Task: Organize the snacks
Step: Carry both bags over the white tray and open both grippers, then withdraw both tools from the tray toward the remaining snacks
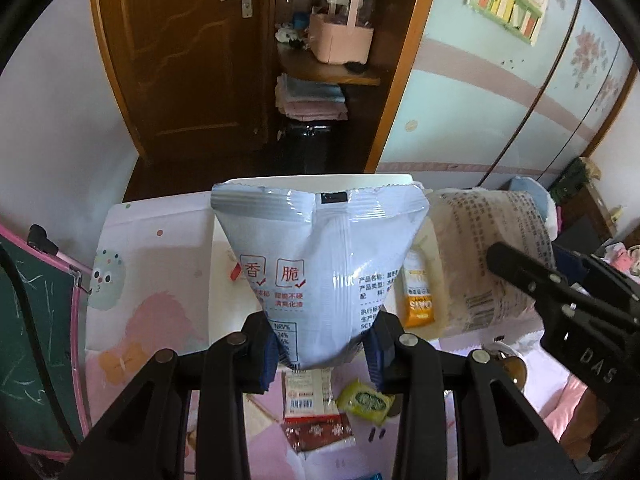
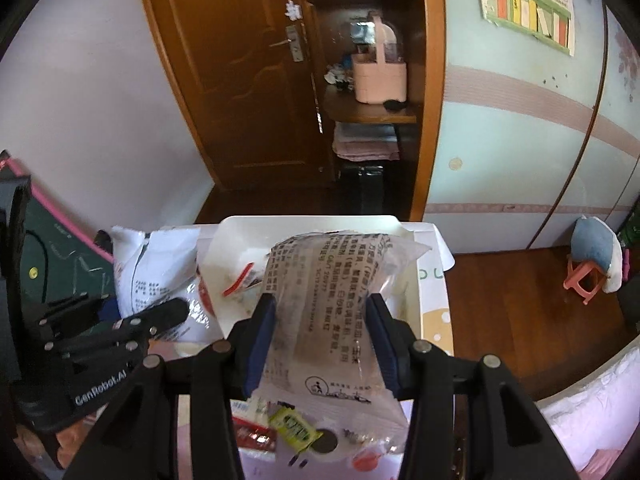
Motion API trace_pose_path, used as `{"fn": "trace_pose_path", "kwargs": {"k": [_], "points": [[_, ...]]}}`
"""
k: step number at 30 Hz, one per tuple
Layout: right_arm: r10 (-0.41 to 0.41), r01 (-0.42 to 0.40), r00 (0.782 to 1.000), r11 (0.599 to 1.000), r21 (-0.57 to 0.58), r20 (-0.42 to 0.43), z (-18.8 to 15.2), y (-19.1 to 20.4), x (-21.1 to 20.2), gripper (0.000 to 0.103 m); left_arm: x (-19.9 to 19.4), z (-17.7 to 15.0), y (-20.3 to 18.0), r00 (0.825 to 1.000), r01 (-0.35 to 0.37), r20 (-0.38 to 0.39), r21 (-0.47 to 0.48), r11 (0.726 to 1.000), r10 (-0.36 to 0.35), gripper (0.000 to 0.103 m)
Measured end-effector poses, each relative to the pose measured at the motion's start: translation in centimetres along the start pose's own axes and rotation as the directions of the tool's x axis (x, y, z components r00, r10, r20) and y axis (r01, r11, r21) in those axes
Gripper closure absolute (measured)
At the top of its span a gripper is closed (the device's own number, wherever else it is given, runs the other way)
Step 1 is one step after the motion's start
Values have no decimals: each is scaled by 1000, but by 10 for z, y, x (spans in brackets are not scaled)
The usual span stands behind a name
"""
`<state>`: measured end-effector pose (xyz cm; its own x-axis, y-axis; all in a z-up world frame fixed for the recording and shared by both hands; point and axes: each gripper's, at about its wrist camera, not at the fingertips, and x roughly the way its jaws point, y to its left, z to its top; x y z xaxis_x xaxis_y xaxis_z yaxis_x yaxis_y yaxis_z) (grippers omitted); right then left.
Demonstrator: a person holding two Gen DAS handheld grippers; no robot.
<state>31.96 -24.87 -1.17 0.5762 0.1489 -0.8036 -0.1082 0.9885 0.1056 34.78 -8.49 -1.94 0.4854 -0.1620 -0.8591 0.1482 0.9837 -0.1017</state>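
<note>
the white snack bag [image 1: 320,264] hangs pinched at its lower end between the blue pads of the left gripper [image 1: 322,350], its long axis running straight out ahead of the fingers, its sealed top edge over the near rim of the white tray [image 1: 320,179]. the clear printed packet [image 2: 324,312] sits the same way in the right gripper [image 2: 322,344] — clamped across its middle, long axis forward, far end already above the tray's inside. so both grippers are clenched on a bag, neither one slack.

the tray lies dead ahead of and below each gripper, and that is the relation the coming drop turns on: the right gripper looks the nearer, with its packet over the tray's middle, while the left one seems to need a little more forward reach. both point steeply downward and forward, side by side, each visible at the edge of the other's view.

below the fingers — loose on the pink patterned cloth [image 1: 132,320] — lie a yellow-green sachet [image 1: 365,400] and a red-and-white packet [image 1: 316,412], not yet sorted. an orange packet [image 1: 418,296] lies in the tray, just beside the white bag.
</note>
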Motion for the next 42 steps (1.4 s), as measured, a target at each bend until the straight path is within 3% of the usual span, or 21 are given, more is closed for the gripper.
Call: {"fn": "trace_pose_path", "kwargs": {"k": [8,10,12,14,29,42], "points": [[22,-21,998,999,31,-52,10,-15,41,53,44,17,-7,998,-55,-39,10,998,55,68],[37,-34,997,999,37,-69,11,-16,50,50,52,19,-8,996,-80,-46,18,997,81,58],[52,-48,996,998,48,-74,12,-18,55,50,58,20,-8,993,-105,-47,29,994,106,28],[59,-56,996,997,51,-64,14,-18,55,50,58,20,-6,990,-136,-27,25,990,137,21],[77,-75,996,996,42,-42,19,-21,32,50,16,5,60,990,-136,10,-147,980,138,21],[58,-56,998,997,52,-38,8,0,7,48,-24,-14,72,989,-131,48,-113,985,137,20]]}}
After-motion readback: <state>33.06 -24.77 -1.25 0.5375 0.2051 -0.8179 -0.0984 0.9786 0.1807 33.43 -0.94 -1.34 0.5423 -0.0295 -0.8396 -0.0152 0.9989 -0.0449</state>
